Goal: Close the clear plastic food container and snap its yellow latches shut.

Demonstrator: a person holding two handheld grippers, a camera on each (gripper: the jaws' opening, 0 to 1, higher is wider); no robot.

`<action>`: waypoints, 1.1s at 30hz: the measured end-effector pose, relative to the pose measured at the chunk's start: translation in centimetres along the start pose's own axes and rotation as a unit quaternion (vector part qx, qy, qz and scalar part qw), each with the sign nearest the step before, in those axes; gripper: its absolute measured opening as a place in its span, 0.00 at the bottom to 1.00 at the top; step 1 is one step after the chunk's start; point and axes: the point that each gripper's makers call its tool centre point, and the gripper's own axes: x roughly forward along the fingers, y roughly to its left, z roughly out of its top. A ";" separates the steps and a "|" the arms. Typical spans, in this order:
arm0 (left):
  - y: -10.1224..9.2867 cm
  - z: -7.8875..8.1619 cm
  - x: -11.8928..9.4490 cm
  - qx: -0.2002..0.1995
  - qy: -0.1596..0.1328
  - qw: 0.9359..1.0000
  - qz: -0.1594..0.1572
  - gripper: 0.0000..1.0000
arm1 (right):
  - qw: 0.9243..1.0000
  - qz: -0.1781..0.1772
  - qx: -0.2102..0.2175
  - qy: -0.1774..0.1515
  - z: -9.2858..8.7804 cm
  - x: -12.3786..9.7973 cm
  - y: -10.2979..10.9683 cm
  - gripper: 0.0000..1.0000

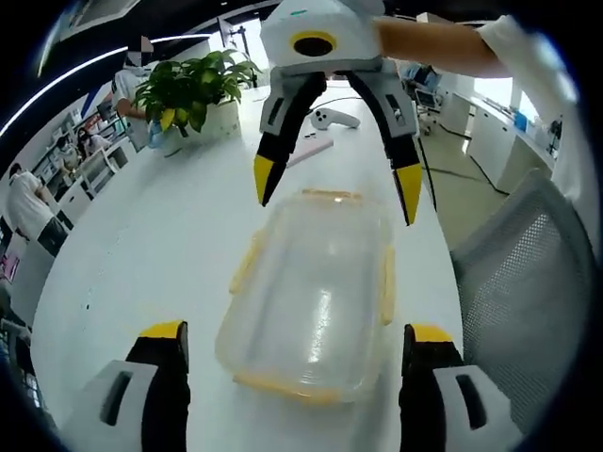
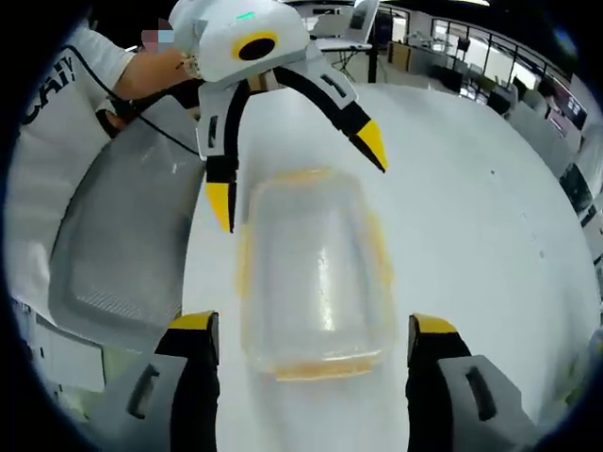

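The clear container (image 1: 311, 306) lies on the white table (image 1: 141, 245) between my two grippers, long axis running from one to the other. My left gripper (image 1: 294, 331) and right gripper (image 2: 313, 323) both stand wide apart, empty, each straddling a short end, about equally near its yellow end latch (image 1: 283, 386).

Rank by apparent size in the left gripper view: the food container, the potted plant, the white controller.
1. Clear food container, though nearness inflates it.
2. Potted plant.
3. White controller.
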 end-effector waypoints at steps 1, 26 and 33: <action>-0.1 0.0 0.0 0.000 0.001 1.000 -0.001 0.92 | 1.000 -0.001 -0.002 0.001 -0.1 0.0 -0.1 0.79; -0.6 -0.2 0.9 0.047 0.016 0.999 -0.003 0.71 | 0.999 -0.007 -0.038 0.029 -0.9 0.9 -0.5 0.70; -0.6 -0.2 1.0 0.047 0.016 0.999 -0.002 0.71 | 0.999 -0.006 -0.041 0.032 -0.9 0.9 -0.4 0.69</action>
